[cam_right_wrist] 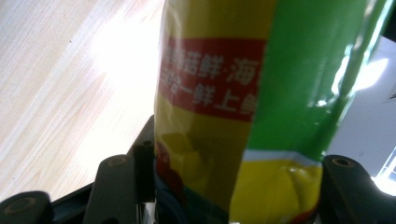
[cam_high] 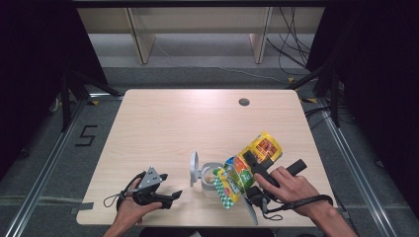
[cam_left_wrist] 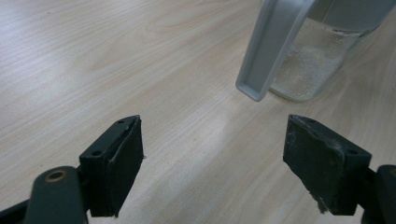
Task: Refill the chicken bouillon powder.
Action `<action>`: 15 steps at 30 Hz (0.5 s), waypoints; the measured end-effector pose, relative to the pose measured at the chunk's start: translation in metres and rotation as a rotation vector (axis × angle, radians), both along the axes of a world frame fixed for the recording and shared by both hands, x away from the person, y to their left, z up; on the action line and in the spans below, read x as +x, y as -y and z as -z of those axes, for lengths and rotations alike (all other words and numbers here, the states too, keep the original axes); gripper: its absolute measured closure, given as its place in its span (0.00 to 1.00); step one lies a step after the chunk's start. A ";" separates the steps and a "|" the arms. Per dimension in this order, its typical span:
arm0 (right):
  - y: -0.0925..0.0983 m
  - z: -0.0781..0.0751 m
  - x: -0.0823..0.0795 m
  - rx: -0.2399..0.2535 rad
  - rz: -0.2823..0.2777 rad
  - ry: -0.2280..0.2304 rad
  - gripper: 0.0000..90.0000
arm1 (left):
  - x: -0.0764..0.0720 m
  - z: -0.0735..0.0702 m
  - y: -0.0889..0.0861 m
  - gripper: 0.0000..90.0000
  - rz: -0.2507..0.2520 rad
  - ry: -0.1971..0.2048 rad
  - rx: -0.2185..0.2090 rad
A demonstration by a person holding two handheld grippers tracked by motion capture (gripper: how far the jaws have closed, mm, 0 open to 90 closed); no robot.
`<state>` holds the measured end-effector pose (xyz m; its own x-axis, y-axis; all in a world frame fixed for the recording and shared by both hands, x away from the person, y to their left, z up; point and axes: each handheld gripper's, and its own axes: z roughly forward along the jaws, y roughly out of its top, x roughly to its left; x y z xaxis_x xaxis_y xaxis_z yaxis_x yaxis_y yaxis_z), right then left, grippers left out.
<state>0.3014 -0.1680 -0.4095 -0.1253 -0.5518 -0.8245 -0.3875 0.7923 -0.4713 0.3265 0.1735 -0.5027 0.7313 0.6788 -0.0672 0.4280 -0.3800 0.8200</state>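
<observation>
A yellow and green snack bag [cam_high: 267, 147] hangs tilted over the near right part of the table, its lower end over a clear container [cam_high: 211, 177]. My right gripper [cam_high: 253, 165] is shut on the bag's middle. In the right gripper view the bag [cam_right_wrist: 219, 93] sits between the black fingers [cam_right_wrist: 116, 186]. The container's grey lid [cam_high: 193, 168] stands flipped up on its left side. My left gripper [cam_high: 170, 186] rests open near the front left edge, pointing at the container. In the left gripper view its jaws [cam_left_wrist: 215, 154] stand wide apart, with the lid [cam_left_wrist: 273, 46] and white granules in the container [cam_left_wrist: 313, 70] ahead.
The light wooden table [cam_high: 173, 123] has a round cable hole [cam_high: 243, 102] at the back right. Beyond the table are wooden shelf legs [cam_high: 141, 44] and loose cables [cam_high: 291, 44] on the floor. A "5" [cam_high: 86, 136] is marked on the floor at left.
</observation>
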 end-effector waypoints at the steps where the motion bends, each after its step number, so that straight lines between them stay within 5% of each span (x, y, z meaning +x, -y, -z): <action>1: 0.000 0.000 0.000 0.000 0.001 -0.004 0.51 | 0.000 0.000 0.000 0.22 0.001 -0.001 0.000; 8: -0.002 -0.001 0.000 -0.015 -0.008 -0.004 0.51 | 0.000 0.000 0.001 0.22 0.001 -0.005 -0.010; 10: -0.002 -0.001 0.000 -0.016 -0.012 -0.005 0.51 | 0.001 0.000 -0.001 0.22 0.011 -0.002 0.024; 13: -0.002 0.001 -0.001 0.016 0.011 -0.015 0.51 | 0.000 0.001 0.001 0.22 0.002 -0.002 -0.006; 15: -0.003 -0.001 0.001 -0.016 -0.010 -0.008 0.51 | 0.000 0.001 0.001 0.22 0.001 -0.002 -0.007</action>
